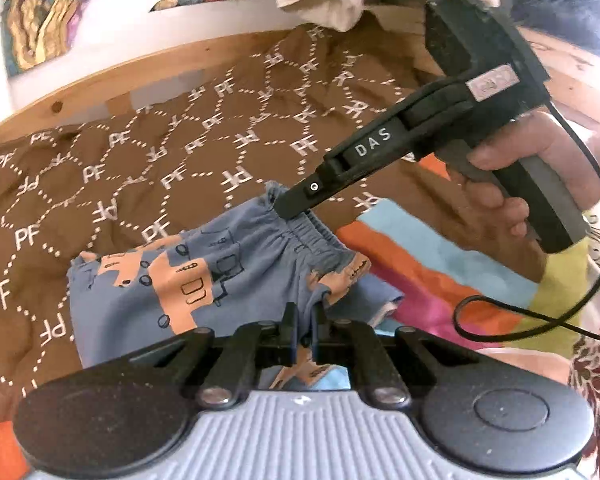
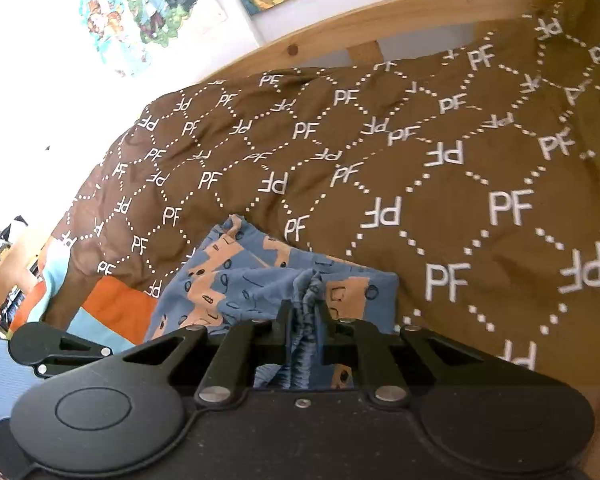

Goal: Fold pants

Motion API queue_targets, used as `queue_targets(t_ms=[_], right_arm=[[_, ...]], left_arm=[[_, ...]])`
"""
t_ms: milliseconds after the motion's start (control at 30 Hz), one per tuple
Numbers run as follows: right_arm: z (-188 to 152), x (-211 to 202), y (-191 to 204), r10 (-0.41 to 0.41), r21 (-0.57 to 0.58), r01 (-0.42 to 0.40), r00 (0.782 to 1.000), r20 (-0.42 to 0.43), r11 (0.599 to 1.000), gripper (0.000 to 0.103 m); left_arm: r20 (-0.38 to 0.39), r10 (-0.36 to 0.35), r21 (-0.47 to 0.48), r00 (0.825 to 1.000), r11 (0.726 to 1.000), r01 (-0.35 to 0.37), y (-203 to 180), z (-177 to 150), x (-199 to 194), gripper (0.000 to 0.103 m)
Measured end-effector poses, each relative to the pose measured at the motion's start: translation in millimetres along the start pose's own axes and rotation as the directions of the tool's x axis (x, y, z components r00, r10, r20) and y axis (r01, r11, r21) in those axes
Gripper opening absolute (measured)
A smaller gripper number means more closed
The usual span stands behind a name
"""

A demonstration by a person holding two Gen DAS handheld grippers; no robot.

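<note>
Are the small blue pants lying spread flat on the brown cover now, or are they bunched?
Bunched, not flat. The blue pants are gathered at the waistband, where the right gripper pinches them. The left gripper grips another edge.

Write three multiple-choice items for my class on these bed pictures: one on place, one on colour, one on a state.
1. Where do the pants lie?
A. on the brown bedspread
B. on the floor
C. on a chair

2. What is the pants' main colour?
A. green
B. blue
C. white

3. What is the right hand-held gripper doing?
A. hanging open
B. pinching the elastic waistband
C. gripping the bed rail

Key: 1 A, brown PF-lettered cloth surrounds them; 2 B, blue fabric with orange patches; 3 B, its fingers are closed on gathered waistband cloth.
</note>
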State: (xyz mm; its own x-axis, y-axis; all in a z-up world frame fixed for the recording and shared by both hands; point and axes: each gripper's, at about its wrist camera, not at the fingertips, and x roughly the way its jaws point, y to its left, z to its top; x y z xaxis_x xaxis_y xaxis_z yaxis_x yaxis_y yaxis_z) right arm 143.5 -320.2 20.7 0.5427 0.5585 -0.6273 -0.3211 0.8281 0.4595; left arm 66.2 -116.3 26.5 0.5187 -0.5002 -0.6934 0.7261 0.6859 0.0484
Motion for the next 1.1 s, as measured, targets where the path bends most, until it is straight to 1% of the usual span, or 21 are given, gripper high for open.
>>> queue_targets(t_ms=[100, 267, 300, 367, 400, 433, 467, 500, 533, 567, 600, 633, 667, 700, 733, 767, 800, 867, 933, 1033, 1100], right_arm=[[-2.6, -3.3, -5.4, -0.030, 0.009, 0.030, 0.999, -0.015, 1.000, 0.011], [-12.0, -0.1, -15.1, -0.073, 0.008, 0.073, 0.997, -0.040, 0.997, 0.011], [-14.0, 1.6, -15.7, -0.079, 0.002, 0.079, 0.996, -0.047, 0.997, 0.012], [-17.6, 4.4, -15.9, -0.099, -0.010, 0.098, 0.993, -0.059, 0.995, 0.022], [-18.7, 4.9, -15.5, -0.112, -0.020, 0.111, 0.992, -0.063, 0.994, 0.029], [-20.1, 3.9, -14.9, -0.125, -0.031, 0.123, 0.990, -0.062, 0.992, 0.033], [-21.0, 1.8, -13.2, -0.136, -0.045, 0.134, 0.989, -0.056, 0.990, 0.035], [-21.8, -0.6, -11.2, -0.151, -0.061, 0.148, 0.987, -0.049, 0.987, 0.043], [-22.6, -3.0, -8.8, -0.169, -0.079, 0.165, 0.985, -0.041, 0.983, 0.055], [-23.5, -5.4, -6.1, -0.186, -0.096, 0.182, 0.982, -0.030, 0.979, 0.064], [-24.5, -7.4, -3.4, -0.195, -0.109, 0.192, 0.981, -0.017, 0.975, 0.074], [-26.0, -9.3, 0.6, -0.194, -0.124, 0.192, 0.981, -0.005, 0.974, 0.078], [-27.2, -10.2, 4.6, -0.190, -0.141, 0.188, 0.982, 0.000, 0.972, 0.080], [-28.8, -10.1, 9.7, -0.191, -0.163, 0.189, 0.982, 0.004, 0.968, 0.084], [-31.8, -9.3, 15.9, -0.198, -0.194, 0.197, 0.980, 0.012, 0.961, 0.087], [-34.1, -8.4, 21.2, -0.208, -0.219, 0.207, 0.978, 0.019, 0.954, 0.088], [-37.4, -6.5, 27.0, -0.220, -0.246, 0.219, 0.975, 0.025, 0.944, 0.090], [-43.6, -1.6, 36.3, -0.246, -0.291, 0.245, 0.969, 0.032, 0.925, 0.092], [-51.7, 4.4, 43.9, -0.288, -0.347, 0.282, 0.957, 0.035, 0.895, 0.097], [-66.4, 10.4, 50.7, -0.333, -0.442, 0.320, 0.942, 0.050, 0.838, 0.100], [-74.3, 11.4, 51.1, -0.343, -0.486, 0.328, 0.937, 0.063, 0.810, 0.102]], left_arm=[[-0.012, -0.015, 0.027, 1.000, 1.000, 0.015, -8.5, -1.0, 7.6, 0.007], [-0.066, -0.024, 0.038, 0.998, 0.999, 0.026, -13.1, -6.7, 31.8, 0.007], [-0.077, -0.025, 0.038, 0.997, 0.999, 0.028, -12.6, -7.7, 35.4, 0.007], [-0.087, -0.028, 0.036, 0.996, 0.999, 0.031, -10.7, -8.6, 37.5, 0.009], [-0.085, -0.031, 0.035, 0.996, 0.999, 0.034, -10.0, -8.3, 35.7, 0.013], [-0.078, -0.037, 0.029, 0.996, 0.999, 0.040, -9.2, -8.3, 32.2, 0.016], [-0.069, -0.052, 0.020, 0.996, 0.998, 0.053, -7.5, -8.1, 27.3, 0.027], [-0.059, -0.065, 0.011, 0.996, 0.998, 0.066, -5.5, -8.2, 22.1, 0.045], [-0.044, -0.068, 0.001, 0.997, 0.998, 0.068, -2.4, -8.7, 16.2, 0.051], [-0.026, -0.059, -0.010, 0.998, 0.998, 0.059, 2.0, -9.3, 9.3, 0.053], [-0.019, -0.039, -0.020, 0.999, 0.999, 0.039, 6.2, -10.1, 4.0, 0.053], [-0.014, -0.010, -0.036, 1.000, 0.999, 0.009, 11.2, -9.8, 0.2, 0.054], [-0.008, 0.031, -0.067, 0.999, 0.997, -0.031, 18.9, -9.2, -3.3, 0.058], [-0.005, 0.069, -0.102, 0.998, 0.992, -0.069, 26.7, -8.5, -5.4, 0.069], [-0.004, 0.113, -0.144, 0.994, 0.983, -0.112, 35.8, -7.6, -7.0, 0.075], [-0.004, 0.161, -0.187, 0.987, 0.969, -0.159, 44.1, -8.2, -8.5, 0.084], [-0.006, 0.205, -0.222, 0.979, 0.954, -0.202, 50.5, -8.6, -8.4, 0.090], [-0.039, 0.279, -0.269, 0.960, 0.922, -0.279, 63.0, -10.1, -2.1, 0.092], [-0.104, 0.330, -0.253, 0.938, 0.904, -0.345, 68.8, -11.4, 10.8, 0.093], [-0.192, 0.393, -0.159, 0.899, 0.892, -0.424, 69.4, -20.4, 39.6, 0.093], [-0.204, 0.387, -0.145, 0.899, 0.897, -0.418, 70.0, -27.4, 44.3, 0.094]])
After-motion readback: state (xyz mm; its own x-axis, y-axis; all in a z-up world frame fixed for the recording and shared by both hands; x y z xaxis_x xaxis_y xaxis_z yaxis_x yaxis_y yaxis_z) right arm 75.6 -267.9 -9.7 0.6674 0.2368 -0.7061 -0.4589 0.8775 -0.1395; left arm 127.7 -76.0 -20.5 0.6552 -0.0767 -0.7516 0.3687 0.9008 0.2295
